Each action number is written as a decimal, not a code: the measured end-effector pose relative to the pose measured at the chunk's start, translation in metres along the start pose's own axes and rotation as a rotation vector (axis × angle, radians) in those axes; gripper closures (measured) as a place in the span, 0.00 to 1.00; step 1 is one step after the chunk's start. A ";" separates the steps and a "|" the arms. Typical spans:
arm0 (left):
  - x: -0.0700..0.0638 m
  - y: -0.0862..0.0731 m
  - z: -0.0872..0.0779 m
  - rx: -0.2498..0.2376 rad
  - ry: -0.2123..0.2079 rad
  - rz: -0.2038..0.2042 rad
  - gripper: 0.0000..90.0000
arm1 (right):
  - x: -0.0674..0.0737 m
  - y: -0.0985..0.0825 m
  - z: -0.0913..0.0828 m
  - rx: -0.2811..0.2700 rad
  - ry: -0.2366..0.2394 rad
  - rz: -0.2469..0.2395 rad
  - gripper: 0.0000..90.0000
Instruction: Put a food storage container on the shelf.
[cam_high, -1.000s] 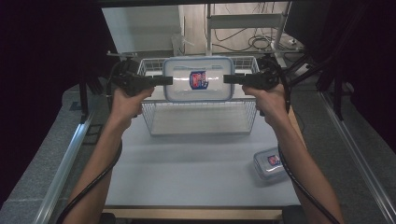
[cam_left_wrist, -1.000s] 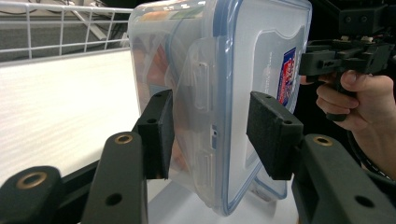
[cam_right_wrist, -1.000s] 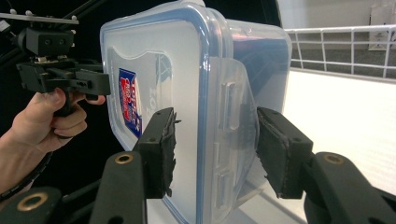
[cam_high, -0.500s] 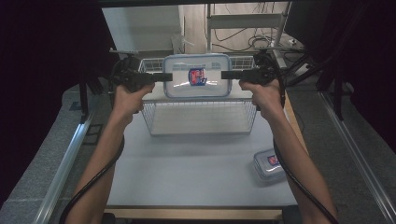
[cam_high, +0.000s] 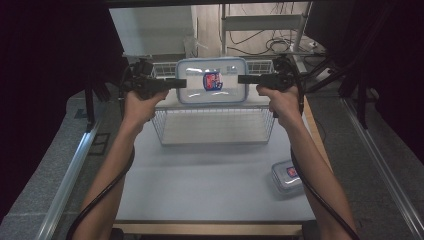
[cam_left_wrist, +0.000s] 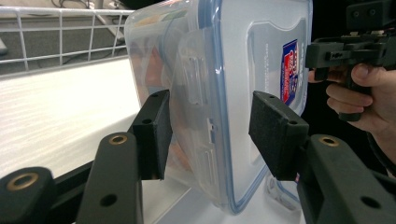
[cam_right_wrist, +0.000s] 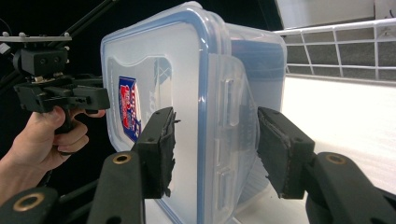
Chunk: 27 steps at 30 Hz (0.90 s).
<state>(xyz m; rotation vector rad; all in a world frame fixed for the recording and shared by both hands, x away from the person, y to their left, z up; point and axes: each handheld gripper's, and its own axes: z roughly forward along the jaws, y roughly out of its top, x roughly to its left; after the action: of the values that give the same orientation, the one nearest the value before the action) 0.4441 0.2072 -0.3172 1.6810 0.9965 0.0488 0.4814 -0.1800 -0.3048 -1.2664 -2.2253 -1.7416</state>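
The clear lidded container is stood on edge inside the wire basket, lower than 1 second ago, its bottom edge apparently set on the floor. The left gripper has just been opening: its 2 pads are seen apart from the container between them. The right gripper brackets the far end, pads barely off it. Release is judged underway.

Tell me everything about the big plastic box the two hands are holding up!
The big plastic box is clear, with a blue-rimmed lid, side clips and a red-and-blue label. It stands on edge, lid facing the person, above the white wire basket. The left tool and right tool straddle its two short sides. In the left gripper view one pad touches the box while the other shows a gap.
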 end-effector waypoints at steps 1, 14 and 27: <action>0.000 0.000 0.000 -0.004 0.002 0.006 0.54 | 0.000 0.000 0.000 -0.003 0.000 -0.003 0.53; 0.002 -0.010 0.011 -0.014 0.069 0.017 0.44 | -0.002 -0.004 0.008 -0.015 -0.053 -0.028 0.42; -0.005 -0.011 0.008 -0.068 0.046 0.038 0.35 | -0.001 -0.003 0.007 -0.062 -0.157 -0.112 0.45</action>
<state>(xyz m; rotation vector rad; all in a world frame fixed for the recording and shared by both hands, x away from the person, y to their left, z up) 0.4389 0.1984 -0.3269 1.6427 0.9868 0.1457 0.4831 -0.1748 -0.3106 -1.3609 -2.3883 -1.8220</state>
